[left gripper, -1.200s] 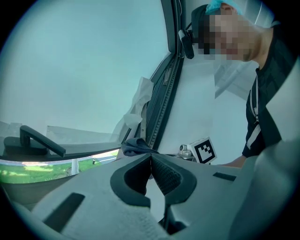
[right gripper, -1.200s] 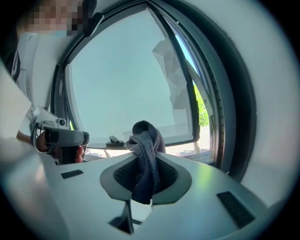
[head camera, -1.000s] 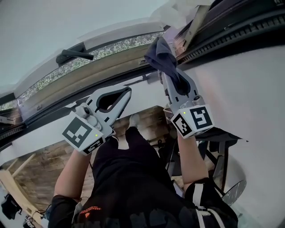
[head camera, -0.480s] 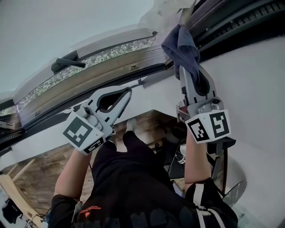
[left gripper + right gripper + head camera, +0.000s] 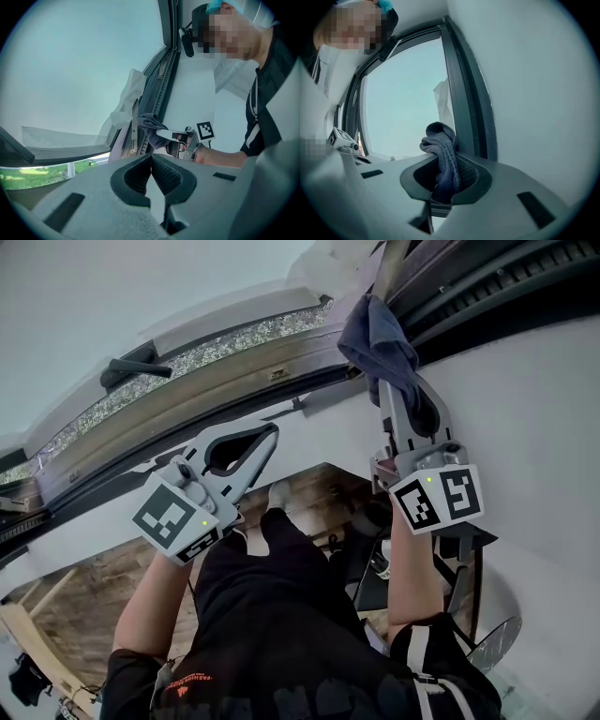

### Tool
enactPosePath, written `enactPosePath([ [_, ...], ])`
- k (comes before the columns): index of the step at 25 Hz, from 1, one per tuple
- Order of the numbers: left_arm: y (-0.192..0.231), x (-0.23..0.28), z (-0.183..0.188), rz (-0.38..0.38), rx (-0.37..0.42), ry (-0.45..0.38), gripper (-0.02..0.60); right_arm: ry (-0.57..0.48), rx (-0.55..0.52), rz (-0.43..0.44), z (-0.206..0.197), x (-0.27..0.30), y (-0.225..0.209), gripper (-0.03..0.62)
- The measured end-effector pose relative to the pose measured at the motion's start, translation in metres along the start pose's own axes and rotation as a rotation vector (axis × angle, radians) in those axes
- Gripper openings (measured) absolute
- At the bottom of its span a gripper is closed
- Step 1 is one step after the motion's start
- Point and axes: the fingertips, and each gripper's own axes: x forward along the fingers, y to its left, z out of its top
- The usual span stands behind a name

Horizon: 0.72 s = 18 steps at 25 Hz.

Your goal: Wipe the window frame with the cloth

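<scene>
Logged window frame (image 5: 497, 287) as largest item: dark, long member crossing the upper right of the head view, standing upright beside the pale pane in the right gripper view. Logged right tongs (image 5: 398, 399) held up at it, clenched on the cloth (image 5: 380, 338). Logged left tongs (image 5: 269, 432) lower, well apart from the frame, clenched shut on nothing. Placed cloth at the frame's inner edge, bunched end at or just beside the dark profile; cannot confirm contact. Judged step in hand: wiping stroke along the frame. For a good stroke: press bunched end flat onto the profile, drag along the member's length rather than across, hold the clench firm against slippage, avoid scraping bare jaw tips on the frame. Read cloth's long axis as in line with the tongs: wad pointing forward past the jaw tips toward the frame, tail trailing back down between the jaws.
</scene>
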Motion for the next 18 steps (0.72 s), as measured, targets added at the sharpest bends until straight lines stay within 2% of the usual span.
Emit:
enactPosePath([
  [18, 0.007, 0.002, -0.033, 0.000, -0.033, 0.067, 0.020, 0.105, 0.080, -0.043, -0.079, 0.008, -0.015, 0.043],
])
